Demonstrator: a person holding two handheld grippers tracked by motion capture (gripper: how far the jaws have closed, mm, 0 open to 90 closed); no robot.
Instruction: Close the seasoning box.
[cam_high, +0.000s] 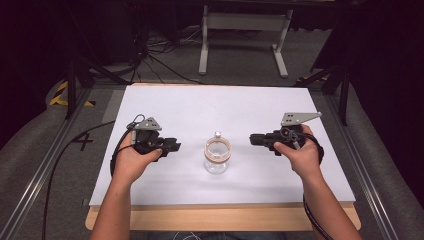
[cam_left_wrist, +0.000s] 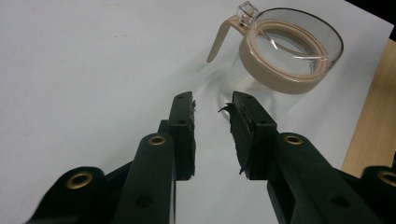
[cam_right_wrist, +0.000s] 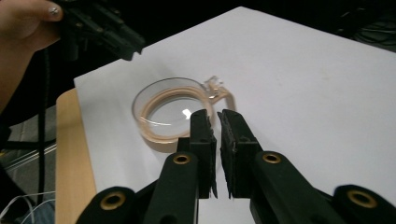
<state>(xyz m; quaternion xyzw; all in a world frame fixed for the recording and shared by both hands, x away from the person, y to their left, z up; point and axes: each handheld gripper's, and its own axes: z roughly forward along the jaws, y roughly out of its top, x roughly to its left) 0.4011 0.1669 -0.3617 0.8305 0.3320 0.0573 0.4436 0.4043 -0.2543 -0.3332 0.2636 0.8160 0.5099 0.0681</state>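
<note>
A small clear glass jug (cam_high: 218, 156) with a beige collar and a thin beige handle stands upright at the middle of the white board (cam_high: 200, 107). My left gripper (cam_high: 173, 146) rests on the board to the jug's left and points at it. Its jaws stand open and empty in the left gripper view, gripper (cam_left_wrist: 212, 105) a short way from the jug (cam_left_wrist: 285, 60). My right gripper (cam_high: 253, 138) is to the jug's right and points left. In the right gripper view its gripper (cam_right_wrist: 215, 116) is shut on nothing, with the jug (cam_right_wrist: 163, 114) just beyond the tips.
The board lies on a wooden table whose front edge (cam_high: 225, 217) shows near me. Beyond the board are a white metal stand (cam_high: 245, 30), floor cables (cam_high: 160, 55) and black frame legs. The left hand and its gripper (cam_right_wrist: 100, 30) appear at the top left of the right gripper view.
</note>
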